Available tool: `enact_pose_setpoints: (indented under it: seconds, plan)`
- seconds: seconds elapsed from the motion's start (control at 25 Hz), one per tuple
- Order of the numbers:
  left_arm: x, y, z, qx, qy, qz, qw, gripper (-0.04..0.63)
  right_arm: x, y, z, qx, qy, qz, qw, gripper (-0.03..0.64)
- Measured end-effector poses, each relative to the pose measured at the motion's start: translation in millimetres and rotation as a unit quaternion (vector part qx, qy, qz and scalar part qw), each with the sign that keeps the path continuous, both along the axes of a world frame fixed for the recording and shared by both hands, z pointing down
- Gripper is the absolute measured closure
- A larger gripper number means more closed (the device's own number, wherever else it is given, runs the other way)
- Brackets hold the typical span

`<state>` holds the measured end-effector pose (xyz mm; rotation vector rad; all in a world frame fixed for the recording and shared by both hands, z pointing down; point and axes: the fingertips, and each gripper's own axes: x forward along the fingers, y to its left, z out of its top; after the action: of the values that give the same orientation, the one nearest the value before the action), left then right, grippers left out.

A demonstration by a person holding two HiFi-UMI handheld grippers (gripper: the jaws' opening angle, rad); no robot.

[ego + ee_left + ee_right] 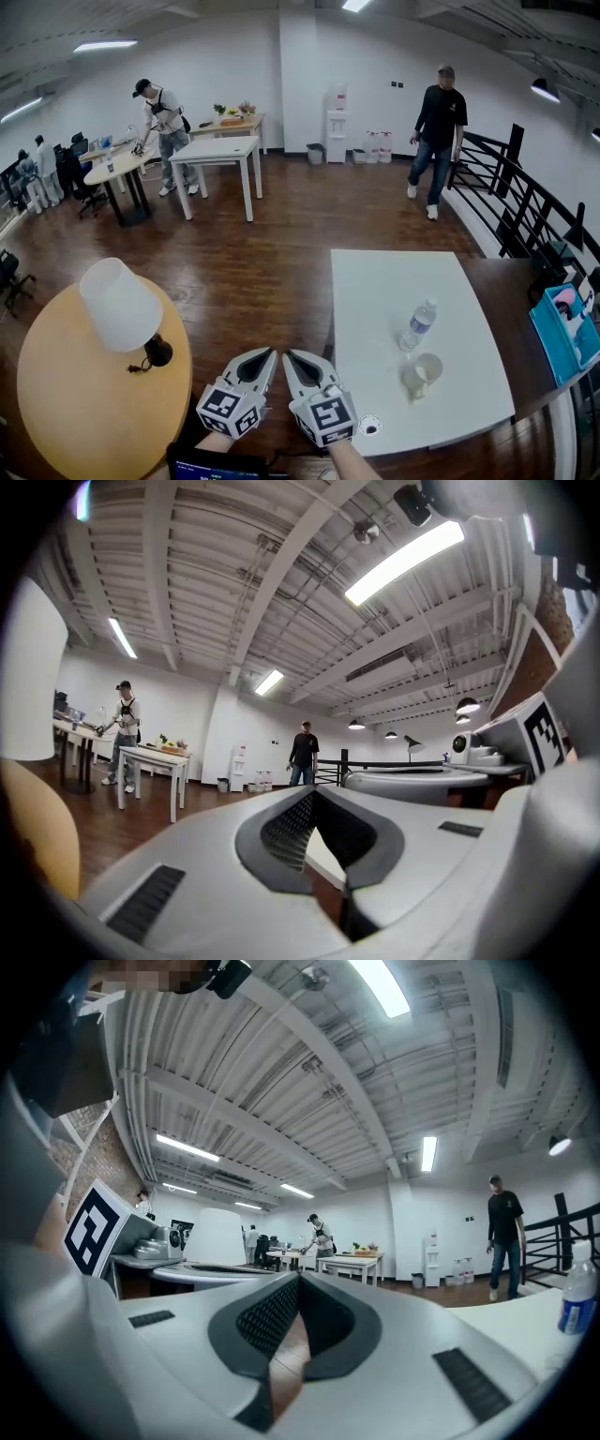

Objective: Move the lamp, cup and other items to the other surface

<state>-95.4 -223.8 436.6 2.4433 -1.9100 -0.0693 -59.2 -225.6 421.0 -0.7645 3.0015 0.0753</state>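
The left tool (262, 357) and right tool (298, 360) are both shut and empty, near, between the desks. The lamp (120, 305) stands on the round desk (66, 422) at left, the cup (423, 375) on the white desk (394, 272) at right. No pickup seems begun; next, a tool must open at an item.

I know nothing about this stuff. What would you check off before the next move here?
1. Left hand-held gripper empty: ok, jaws together on nothing.
2. Right hand-held gripper empty: ok, likewise shut.
3. Jaws open for a grasp: not ok.
4. White-shaded lamp with black base upright on round wooden table: ok.
5. Clear plastic water bottle upright on white rectangular table: ok.
6. Pale cup empty: cannot tell.
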Motion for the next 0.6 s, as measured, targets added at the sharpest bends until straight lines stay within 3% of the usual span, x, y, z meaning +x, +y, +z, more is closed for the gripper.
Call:
enact_pose_setpoints:
  seconds: [0.2, 0.44, 0.52, 0.6]
  plan:
    - [-45.3, 21.5, 6.5, 0.006, 0.004, -0.041, 0.9991, 0.583, -45.9, 21.2, 2.5, 0.0, -0.008, -0.045, 0.999, 0.604]
    - [-128.7, 83.0, 8.9, -0.003, -0.003, -0.126, 0.992, 0.581, -133.0, 64.4, 5.1, -0.019, -0.022, -0.107, 0.994, 0.581]
    - [-162.3, 107.3, 15.5, -0.012, -0.001, -0.162, 0.9867, 0.574, -170.0, 83.7, 15.4, -0.035, -0.014, -0.143, 0.989, 0.482]
    - [-194.4, 133.2, 22.7, -0.02, 0.005, -0.195, 0.9805, 0.565, -205.2, 104.5, 27.5, -0.043, 0.003, -0.18, 0.983, 0.474]
